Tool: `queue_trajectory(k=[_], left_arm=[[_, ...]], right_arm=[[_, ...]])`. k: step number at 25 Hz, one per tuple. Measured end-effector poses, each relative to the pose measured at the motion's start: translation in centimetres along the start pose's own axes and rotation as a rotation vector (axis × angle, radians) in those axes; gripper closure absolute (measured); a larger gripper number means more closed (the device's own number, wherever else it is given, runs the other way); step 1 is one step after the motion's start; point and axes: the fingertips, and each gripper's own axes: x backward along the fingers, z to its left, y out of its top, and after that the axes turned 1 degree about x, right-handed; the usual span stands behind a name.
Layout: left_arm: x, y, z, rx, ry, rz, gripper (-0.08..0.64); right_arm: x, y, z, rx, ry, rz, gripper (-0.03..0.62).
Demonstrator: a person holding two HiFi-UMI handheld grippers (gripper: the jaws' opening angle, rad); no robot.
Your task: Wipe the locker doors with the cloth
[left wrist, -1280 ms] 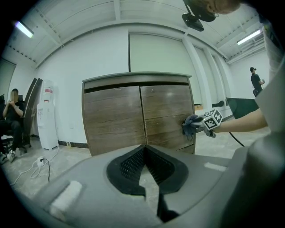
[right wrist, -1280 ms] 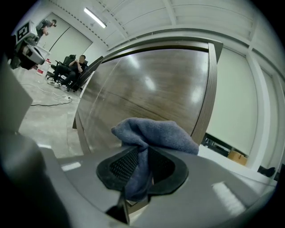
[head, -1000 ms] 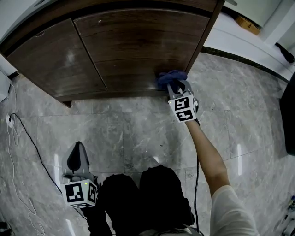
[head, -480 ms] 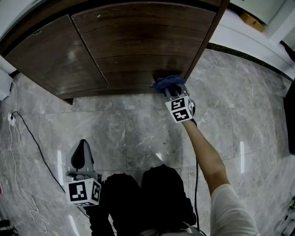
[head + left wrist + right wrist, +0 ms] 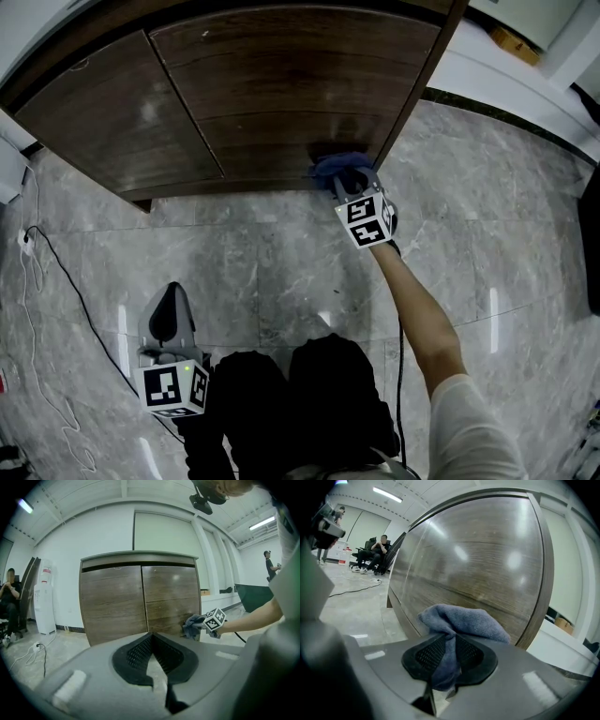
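The locker has two dark wooden doors, the left door [image 5: 103, 122] and the right door [image 5: 291, 84]. A blue cloth [image 5: 339, 167] is pressed against the right door's lower right corner, close to the floor. My right gripper [image 5: 349, 178] is shut on the cloth. In the right gripper view the cloth [image 5: 464, 620] bunches out of the right gripper [image 5: 449, 651] against the wood [image 5: 487, 564]. My left gripper [image 5: 169, 319] hangs low at the left, well back from the locker, jaws together with nothing in them. The left gripper view shows the left gripper [image 5: 152, 639] facing the locker [image 5: 112, 602] and the cloth [image 5: 191, 626].
A black cable [image 5: 56, 281] trails over the grey marble floor at the left. The person's dark legs [image 5: 300, 394] stand behind the grippers. A white water dispenser [image 5: 45, 597] and a seated person [image 5: 9, 602] are left of the locker; another person [image 5: 271, 566] stands far right.
The right gripper has slid the cloth down the right door towards its bottom edge. The left gripper has stayed about where it was.
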Motion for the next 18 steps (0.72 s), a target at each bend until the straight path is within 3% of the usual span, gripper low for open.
queue_trajectory(k=[9,18], left_arm=[[0.3,0.1,0.4,0.009,-0.002,-0.019,0.56],[0.3,0.0,0.4,0.019,-0.014,-0.022,0.56]], right_arm=[[2.1,6.5,-1.3,0.036,-0.032,-0.079,0.518],[5.4,15.3,-3.8,0.079,-0.085,-0.206,0.518]])
